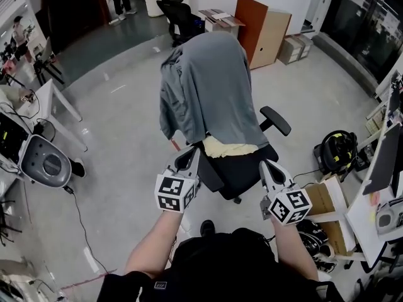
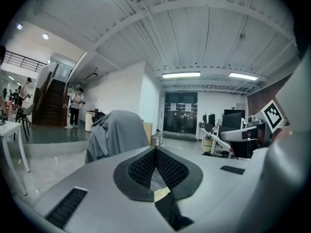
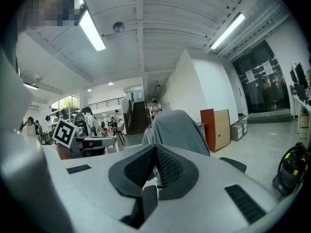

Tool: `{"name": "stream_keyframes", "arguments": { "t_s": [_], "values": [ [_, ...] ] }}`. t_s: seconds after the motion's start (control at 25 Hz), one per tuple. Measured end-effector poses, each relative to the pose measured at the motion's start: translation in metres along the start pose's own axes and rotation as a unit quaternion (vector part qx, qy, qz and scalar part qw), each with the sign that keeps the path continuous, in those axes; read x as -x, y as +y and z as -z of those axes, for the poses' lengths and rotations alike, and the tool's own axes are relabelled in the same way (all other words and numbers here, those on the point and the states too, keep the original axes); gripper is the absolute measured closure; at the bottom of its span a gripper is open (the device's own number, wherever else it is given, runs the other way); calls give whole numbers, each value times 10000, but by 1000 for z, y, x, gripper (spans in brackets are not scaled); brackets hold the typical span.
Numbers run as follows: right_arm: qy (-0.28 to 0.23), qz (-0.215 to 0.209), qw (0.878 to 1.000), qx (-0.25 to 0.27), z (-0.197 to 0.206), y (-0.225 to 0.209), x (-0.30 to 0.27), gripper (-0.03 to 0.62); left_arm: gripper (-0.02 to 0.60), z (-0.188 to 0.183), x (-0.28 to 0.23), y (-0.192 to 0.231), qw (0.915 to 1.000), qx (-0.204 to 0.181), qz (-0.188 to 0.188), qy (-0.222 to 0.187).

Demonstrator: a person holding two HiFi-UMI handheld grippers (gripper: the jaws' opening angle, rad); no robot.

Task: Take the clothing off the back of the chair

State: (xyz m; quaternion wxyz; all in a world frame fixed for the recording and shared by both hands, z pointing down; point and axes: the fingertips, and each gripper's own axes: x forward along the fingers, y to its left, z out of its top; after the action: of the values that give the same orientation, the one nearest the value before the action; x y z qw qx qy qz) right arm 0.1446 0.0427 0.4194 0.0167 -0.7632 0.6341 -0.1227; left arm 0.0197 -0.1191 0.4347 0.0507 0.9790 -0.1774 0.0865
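Right gripper [image 3: 155,165]: jaws pressed together, empty. Grey garment [image 3: 177,129] straight ahead beyond jaw tips, draped over chair back, apart from gripper. Black armrest [image 3: 233,164] low, right of garment. Left gripper [image 3: 112,141] at left, its marker cube [image 3: 64,132] facing camera. Red-brown board [image 3: 207,128] just beside lighter wooden board [image 3: 223,126] behind chair. Cardboard boxes [image 3: 238,129] right of boards. Black-yellow machine [image 3: 291,171] on floor, far right. Staircase [image 3: 137,116] in background.

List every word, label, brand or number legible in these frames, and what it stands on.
No text can be read anywhere.
Cubes on the left gripper and right gripper: black-and-white square patterns only, no letters.
Sheets on the glass doors: too small and blurred to read.
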Motion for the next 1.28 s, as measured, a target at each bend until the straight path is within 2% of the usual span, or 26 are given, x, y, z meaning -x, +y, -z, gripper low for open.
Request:
{"name": "stream_keyframes", "arguments": {
  "t_s": [0.4,0.64,0.84,1.0,1.08,1.28],
  "values": [
    [-31,-120,9999,-5,-14,-22,-50,588,578,-2,-32,23,9998,-23,-103,138],
    [-38,-275,9996,-83,-19,-52,-82,588,578,2,-66,29,9992,-36,-216,322],
    [10,-553,9984,-150,-20,-105,-109,588,578,2,-124,26,9979,26,-498,417],
    [163,-798,9967,-23,-20,-167,-137,588,578,1,-193,10,9962,229,-720,440],
    [274,-962,9950,-32,-21,-194,-153,588,578,-3,-218,4,9943,357,-903,436],
    [468,-1417,9888,-37,-30,-246,-187,586,578,-11,-266,-4,9881,360,-1409,507]
  ]
}}
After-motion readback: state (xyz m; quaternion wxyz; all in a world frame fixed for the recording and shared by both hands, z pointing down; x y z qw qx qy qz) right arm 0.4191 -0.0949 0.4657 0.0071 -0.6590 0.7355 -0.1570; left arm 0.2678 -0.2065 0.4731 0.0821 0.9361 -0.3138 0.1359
